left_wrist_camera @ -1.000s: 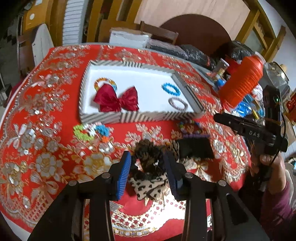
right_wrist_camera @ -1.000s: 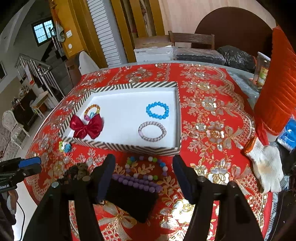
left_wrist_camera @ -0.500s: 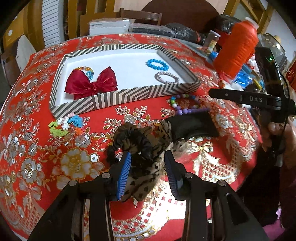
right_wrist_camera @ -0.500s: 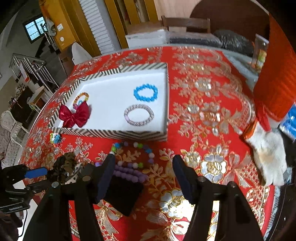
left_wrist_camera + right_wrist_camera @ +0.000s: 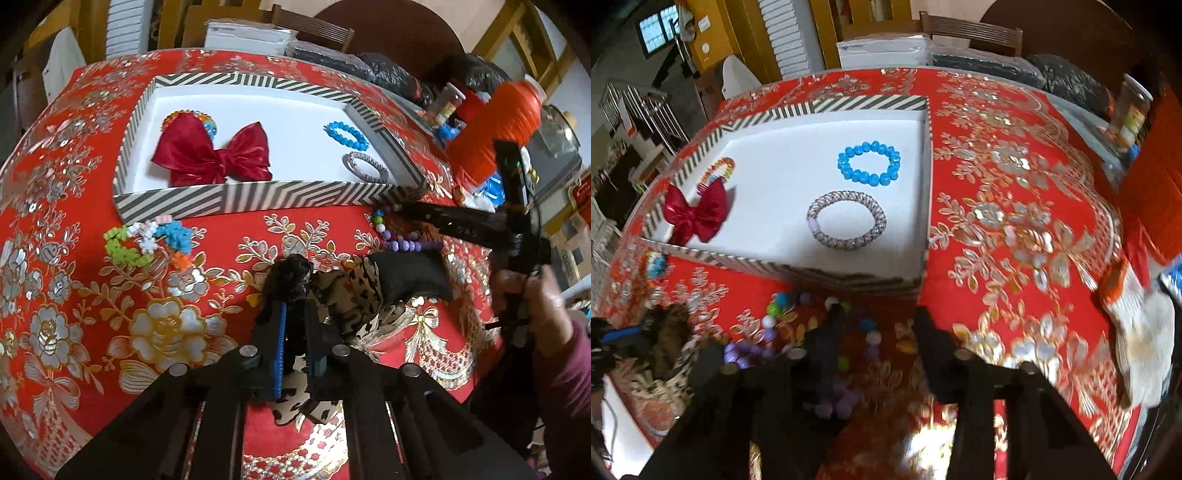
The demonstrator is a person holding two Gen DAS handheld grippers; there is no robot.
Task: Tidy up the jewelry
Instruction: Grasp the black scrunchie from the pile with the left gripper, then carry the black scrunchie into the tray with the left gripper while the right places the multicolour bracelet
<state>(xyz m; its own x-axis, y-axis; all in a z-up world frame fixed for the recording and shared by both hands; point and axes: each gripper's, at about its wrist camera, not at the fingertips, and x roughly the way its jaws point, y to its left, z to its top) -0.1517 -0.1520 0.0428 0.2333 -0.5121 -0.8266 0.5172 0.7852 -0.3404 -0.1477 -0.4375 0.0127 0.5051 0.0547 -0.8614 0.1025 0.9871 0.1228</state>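
Note:
My left gripper point(image 5: 295, 314) is shut on a dark leopard-print scrunchie point(image 5: 291, 277), whose spotted fabric point(image 5: 351, 291) trails to the right. A striped tray point(image 5: 258, 199) holds a red bow point(image 5: 210, 151), a blue bead bracelet point(image 5: 345, 134), a silver bracelet point(image 5: 365, 166) and a multicolour bracelet point(image 5: 188, 116). My right gripper point(image 5: 879, 325) is open, low over a pastel bead bracelet point(image 5: 812, 317) and purple beads point(image 5: 742, 350) in front of the tray point(image 5: 849, 275). A black pad point(image 5: 410, 273) lies beside the scrunchie.
A colourful plastic-bead bracelet point(image 5: 147, 240) lies left of the scrunchie on the red floral tablecloth point(image 5: 74, 258). An orange ribbed container point(image 5: 495, 125), jars and bags crowd the right back. A white glove point(image 5: 1137, 325) lies at the right.
My left gripper has closed on the scrunchie. My right gripper has moved forward and down over the bead bracelets near the tray's front wall.

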